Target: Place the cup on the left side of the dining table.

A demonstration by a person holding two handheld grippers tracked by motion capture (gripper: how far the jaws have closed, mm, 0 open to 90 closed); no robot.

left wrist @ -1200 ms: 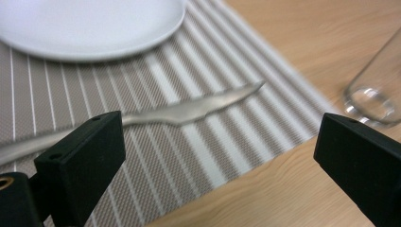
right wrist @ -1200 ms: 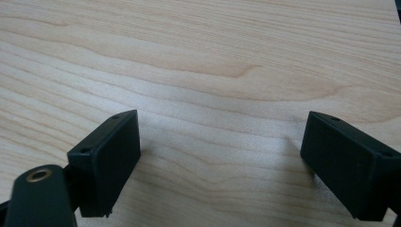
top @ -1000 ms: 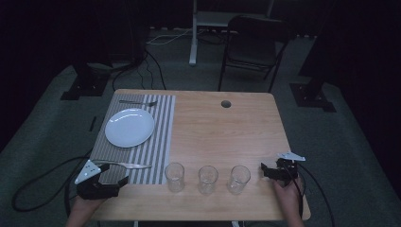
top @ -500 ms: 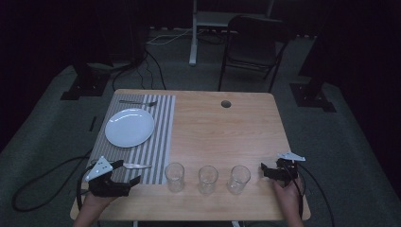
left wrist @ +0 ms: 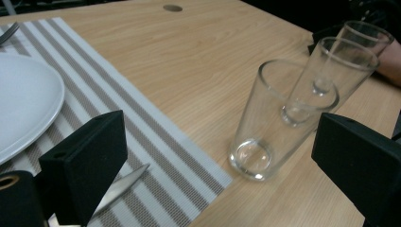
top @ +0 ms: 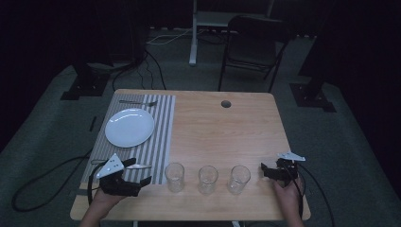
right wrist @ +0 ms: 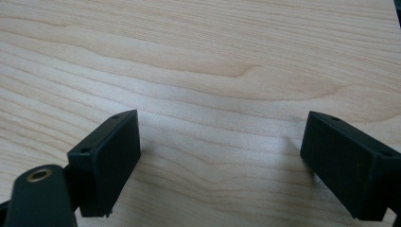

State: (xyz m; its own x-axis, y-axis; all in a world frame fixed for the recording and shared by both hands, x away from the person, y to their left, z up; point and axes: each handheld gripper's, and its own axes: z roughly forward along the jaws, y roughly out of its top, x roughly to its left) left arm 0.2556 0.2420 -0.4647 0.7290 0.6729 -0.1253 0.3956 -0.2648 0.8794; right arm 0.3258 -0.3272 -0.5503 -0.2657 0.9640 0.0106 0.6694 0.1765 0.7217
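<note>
Left gripper, jaws spread wide and empty, aimed at nearest clear glass standing upright just ahead, slightly right of centre between black blocky jaws. Smooth tapered tumbler on pale wood-grain table; knife tip and striped woven placemat just before left jaw. Right gripper likewise open, empty, low over bare wood.

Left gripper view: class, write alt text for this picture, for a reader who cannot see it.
Two open black jaws of the left gripper frame a row of three empty clear glasses; the nearest glass stands upright on the wooden table, just off the striped placemat. A white plate sits on the mat at left, and a knife tip lies beside the left jaw.
</note>
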